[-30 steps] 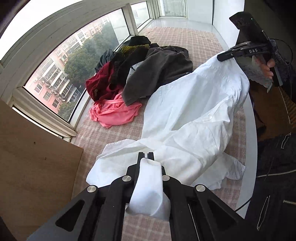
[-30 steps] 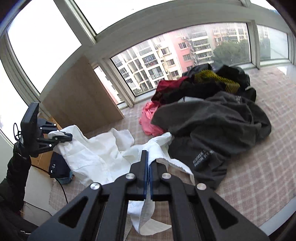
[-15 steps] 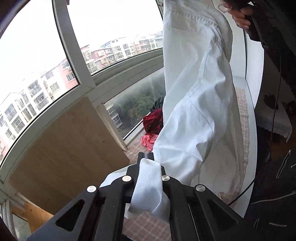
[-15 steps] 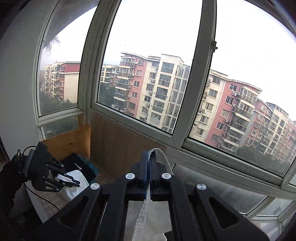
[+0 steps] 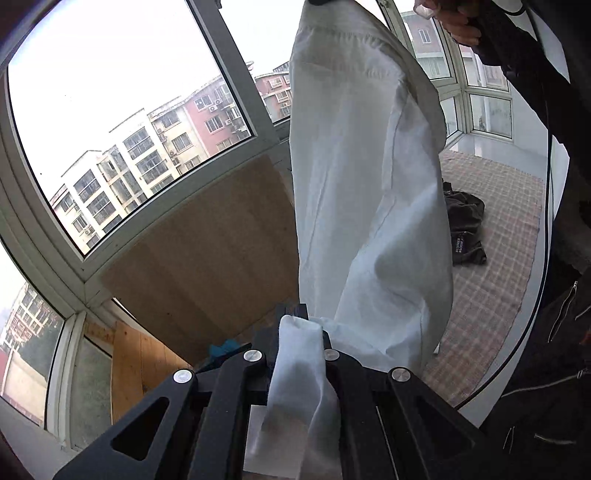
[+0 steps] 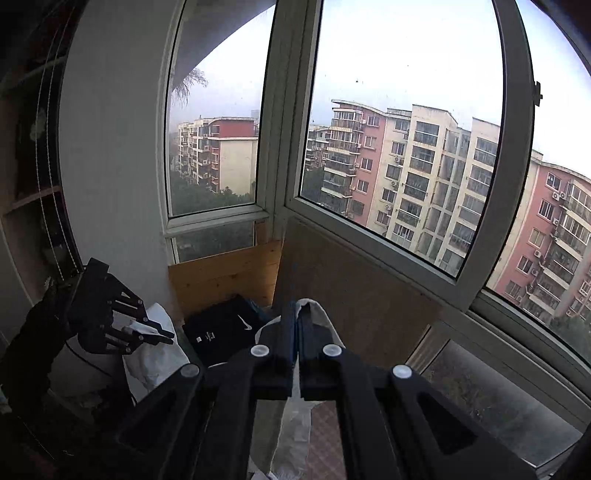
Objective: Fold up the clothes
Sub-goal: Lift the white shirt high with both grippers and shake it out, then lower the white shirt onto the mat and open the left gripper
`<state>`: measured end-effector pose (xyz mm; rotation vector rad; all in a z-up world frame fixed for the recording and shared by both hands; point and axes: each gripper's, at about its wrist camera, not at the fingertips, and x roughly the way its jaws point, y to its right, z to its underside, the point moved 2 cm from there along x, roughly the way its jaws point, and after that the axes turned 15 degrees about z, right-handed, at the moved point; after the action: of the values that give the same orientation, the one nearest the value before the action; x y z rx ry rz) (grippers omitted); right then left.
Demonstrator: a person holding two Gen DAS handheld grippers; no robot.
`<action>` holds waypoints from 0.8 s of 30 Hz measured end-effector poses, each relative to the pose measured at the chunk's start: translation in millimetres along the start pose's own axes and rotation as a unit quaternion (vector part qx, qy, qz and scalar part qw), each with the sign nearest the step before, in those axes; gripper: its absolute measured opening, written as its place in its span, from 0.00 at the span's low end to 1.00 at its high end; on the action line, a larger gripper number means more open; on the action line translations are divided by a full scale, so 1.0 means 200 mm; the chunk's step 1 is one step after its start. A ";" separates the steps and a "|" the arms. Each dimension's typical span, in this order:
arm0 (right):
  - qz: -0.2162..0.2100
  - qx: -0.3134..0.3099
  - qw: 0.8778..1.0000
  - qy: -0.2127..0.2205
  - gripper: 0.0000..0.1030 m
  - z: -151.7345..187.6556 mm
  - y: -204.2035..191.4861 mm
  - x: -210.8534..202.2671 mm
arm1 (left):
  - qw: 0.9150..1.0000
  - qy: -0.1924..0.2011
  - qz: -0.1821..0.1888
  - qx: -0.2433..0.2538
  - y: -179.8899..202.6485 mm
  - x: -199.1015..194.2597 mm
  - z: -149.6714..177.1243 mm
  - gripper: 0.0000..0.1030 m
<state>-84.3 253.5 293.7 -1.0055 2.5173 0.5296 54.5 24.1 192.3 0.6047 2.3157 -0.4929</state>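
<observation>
A white garment (image 5: 362,192) hangs in the air, stretched between both grippers. My left gripper (image 5: 297,321) is shut on its lower end, with white cloth bunched between the fingers. My right gripper (image 6: 297,314) is shut on the upper edge of the white garment (image 6: 317,314), which drops away below the jaws. In the left wrist view the right gripper's tip shows only at the top edge above the cloth, with a hand (image 5: 458,26) beside it. The right wrist view shows the left gripper (image 6: 162,334) low at the left, with white cloth in it.
A checked mat (image 5: 491,258) covers the sill platform, with a dark grey garment (image 5: 463,225) lying on it. Wooden boards (image 5: 207,251) lean against the window corner. A black box (image 6: 225,328) sits low in that corner. A person's dark jacket (image 5: 546,406) fills the right side.
Both grippers lifted the white garment off the mat until it hangs upright. Both views swung from the clothes pile up toward the windows and corner.
</observation>
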 end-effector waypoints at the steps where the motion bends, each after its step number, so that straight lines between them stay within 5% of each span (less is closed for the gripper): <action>1: -0.006 0.013 1.000 -0.020 0.01 0.13 0.04 0.02 | 1.000 -0.016 0.003 0.007 0.02 0.05 0.01 0.03; 4: -0.013 0.077 0.992 -0.100 0.01 0.70 0.12 0.11 | 0.997 -0.062 0.037 0.031 0.11 0.21 0.07 0.05; 7: -0.018 0.155 0.969 -0.190 0.01 1.37 0.17 0.21 | 0.988 -0.112 0.091 0.060 0.23 0.42 0.12 0.05; 12: 0.026 0.268 0.897 -0.351 0.01 2.41 0.17 0.39 | 0.954 -0.208 0.190 0.100 0.38 0.99 0.15 0.05; 16: 0.051 0.295 0.870 -0.392 0.01 2.73 0.15 0.47 | 0.934 -0.263 0.201 0.135 0.45 1.39 0.09 0.08; 20: 0.069 0.289 0.867 -0.400 0.01 2.78 0.13 0.52 | 0.913 -0.310 0.208 0.163 0.51 1.76 0.04 0.14; 23: 0.074 0.285 0.867 -0.402 0.01 2.77 0.13 0.53 | 0.926 -0.283 0.211 0.135 0.41 1.68 0.06 0.18; 24: 0.077 0.280 0.868 -0.403 0.01 2.76 0.14 0.53 | 0.930 -0.273 0.214 0.125 0.37 1.64 0.07 0.26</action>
<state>-63.4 471.6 -224.1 -0.2609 1.8031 0.1643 -113.9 172.2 -59.7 0.9329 1.5497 -0.6523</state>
